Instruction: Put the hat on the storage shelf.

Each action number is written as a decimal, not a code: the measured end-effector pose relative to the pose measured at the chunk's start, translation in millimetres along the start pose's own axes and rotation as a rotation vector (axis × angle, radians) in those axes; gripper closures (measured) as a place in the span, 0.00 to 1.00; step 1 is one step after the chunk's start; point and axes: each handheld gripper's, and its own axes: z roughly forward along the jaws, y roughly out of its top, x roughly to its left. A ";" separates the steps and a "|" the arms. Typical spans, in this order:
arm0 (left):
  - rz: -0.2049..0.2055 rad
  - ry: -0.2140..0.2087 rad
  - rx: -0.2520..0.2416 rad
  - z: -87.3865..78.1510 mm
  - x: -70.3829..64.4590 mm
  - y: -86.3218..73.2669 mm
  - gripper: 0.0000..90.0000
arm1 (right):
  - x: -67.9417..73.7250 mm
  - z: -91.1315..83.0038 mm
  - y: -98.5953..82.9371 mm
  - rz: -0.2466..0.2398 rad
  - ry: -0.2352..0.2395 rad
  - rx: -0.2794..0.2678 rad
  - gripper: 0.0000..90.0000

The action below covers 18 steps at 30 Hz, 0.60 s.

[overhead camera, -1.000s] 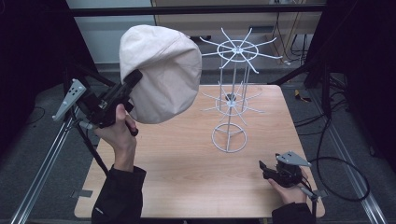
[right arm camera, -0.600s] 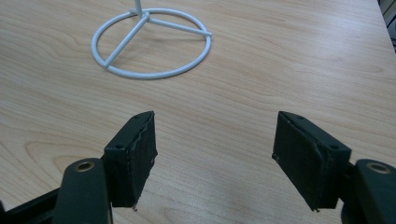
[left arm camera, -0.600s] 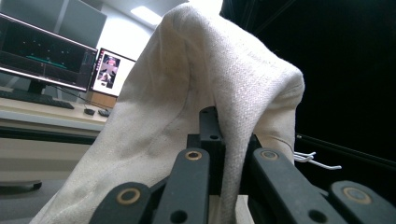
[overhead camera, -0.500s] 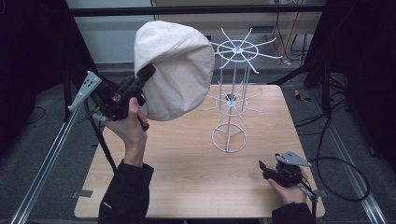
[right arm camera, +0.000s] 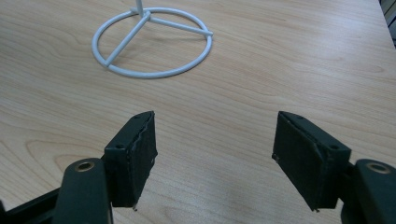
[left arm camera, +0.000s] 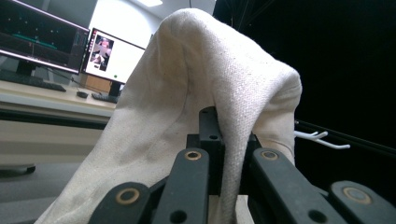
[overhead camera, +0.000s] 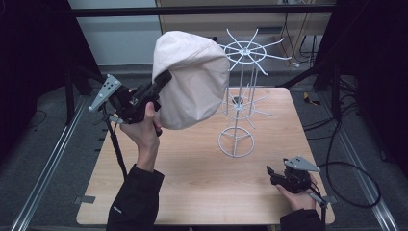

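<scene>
A cream cloth hat (overhead camera: 192, 79) hangs in the air above the table's left half, and my left gripper (overhead camera: 161, 82) is shut on its edge. In the left gripper view the hat (left arm camera: 196, 102) drapes over the closed jaws. A white wire rack (overhead camera: 240, 96) with spoked hooks stands on a ring base at the table's middle; the hat's right side is close to its top spokes. My right gripper (overhead camera: 272, 174) rests low at the table's front right, open, with bare wood between its jaws (right arm camera: 215, 158). The rack's ring base (right arm camera: 152, 42) lies ahead of it.
The wooden table (overhead camera: 192, 187) has metal rails along both sides. Monitors and a desk (left arm camera: 56, 60) are seen behind the hat in the left gripper view. Cables (overhead camera: 351, 178) trail on the floor at the right.
My left gripper has carried the hat to the right and a little higher, closer to the rack's top. The right gripper has stayed put.
</scene>
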 end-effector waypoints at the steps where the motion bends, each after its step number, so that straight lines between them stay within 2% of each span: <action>1: -0.001 0.001 0.003 -0.2 1.2 -1.3 0.97 | 0.0 0.0 0.0 0.000 0.000 0.000 0.34; 9: 0.005 0.013 0.032 -3.9 7.3 -11.3 0.97 | 0.0 0.2 -0.2 0.003 0.000 0.001 0.34; 18: 0.014 0.036 0.132 -4.9 19.3 -36.5 0.96 | 0.7 0.4 -0.3 0.006 0.001 0.009 0.34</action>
